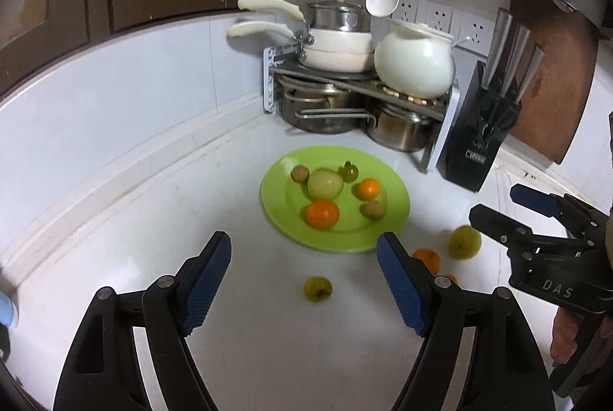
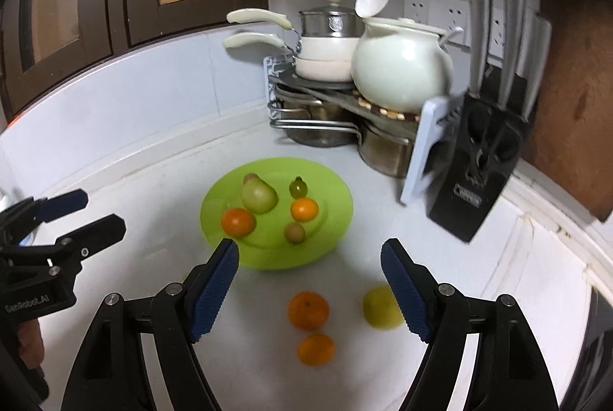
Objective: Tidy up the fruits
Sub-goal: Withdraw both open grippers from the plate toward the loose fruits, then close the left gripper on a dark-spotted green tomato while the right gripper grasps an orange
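A green plate on a white kitchen surface carries six pieces of fruit, two oranges among them. The left tool stands with jaws apart and empty above a small green fruit. At the right edge, the right tool (gripped by a hand) hangs near a yellow-green fruit.

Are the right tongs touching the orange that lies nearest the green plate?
Apart. The right wrist view shows the right tongs open, with bare counter on both sides of the orange.
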Motion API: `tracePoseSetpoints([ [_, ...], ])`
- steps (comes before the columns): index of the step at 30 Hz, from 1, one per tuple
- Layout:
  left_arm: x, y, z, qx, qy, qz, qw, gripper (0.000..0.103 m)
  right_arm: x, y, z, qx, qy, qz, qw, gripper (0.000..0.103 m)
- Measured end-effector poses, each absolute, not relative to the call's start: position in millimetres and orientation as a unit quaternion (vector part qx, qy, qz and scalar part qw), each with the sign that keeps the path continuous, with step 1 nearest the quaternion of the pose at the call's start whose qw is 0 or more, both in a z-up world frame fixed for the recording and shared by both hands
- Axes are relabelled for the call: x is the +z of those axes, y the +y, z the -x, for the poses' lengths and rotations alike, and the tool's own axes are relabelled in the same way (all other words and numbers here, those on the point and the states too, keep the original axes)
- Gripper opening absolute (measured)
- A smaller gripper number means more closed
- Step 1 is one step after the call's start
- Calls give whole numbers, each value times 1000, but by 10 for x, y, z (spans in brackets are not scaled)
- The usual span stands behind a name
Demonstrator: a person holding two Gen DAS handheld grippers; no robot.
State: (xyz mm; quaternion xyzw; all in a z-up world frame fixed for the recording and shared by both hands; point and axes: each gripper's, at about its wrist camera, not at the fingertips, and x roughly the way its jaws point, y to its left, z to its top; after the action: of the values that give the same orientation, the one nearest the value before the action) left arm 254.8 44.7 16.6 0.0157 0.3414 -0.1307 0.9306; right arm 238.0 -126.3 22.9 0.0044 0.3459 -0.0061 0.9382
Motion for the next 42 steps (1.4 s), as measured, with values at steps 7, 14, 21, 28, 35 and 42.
tracePoseSetpoints([
  [7, -38, 421, -2401, -148, 350, -31, 924, 78, 14, -1221, -2194, -13, 369, -8, 929, 77],
  [14, -350, 346, -2404, -162, 387, -53, 906, 78, -294, -1216, -2119, -14, 409, -8, 912, 77],
  [21, -600, 290, -2502, -168, 412, -69, 893, 78, -507, -1256, -2166, -22, 438, -10, 899, 77],
  [28, -786, 231, -2727, -173, 432, -78, 882, 78, -672, -1299, -2278, -28, 456, -15, 889, 70],
  [35, -907, 140, -2954, -178, 438, -88, 877, 76, -830, -1385, -2382, -32, 481, -33, 875, 59],
  [42, -1002, 82, -3129, -179, 448, -90, 871, 61, -875, -1403, -2451, -32, 490, -38, 870, 52],
])
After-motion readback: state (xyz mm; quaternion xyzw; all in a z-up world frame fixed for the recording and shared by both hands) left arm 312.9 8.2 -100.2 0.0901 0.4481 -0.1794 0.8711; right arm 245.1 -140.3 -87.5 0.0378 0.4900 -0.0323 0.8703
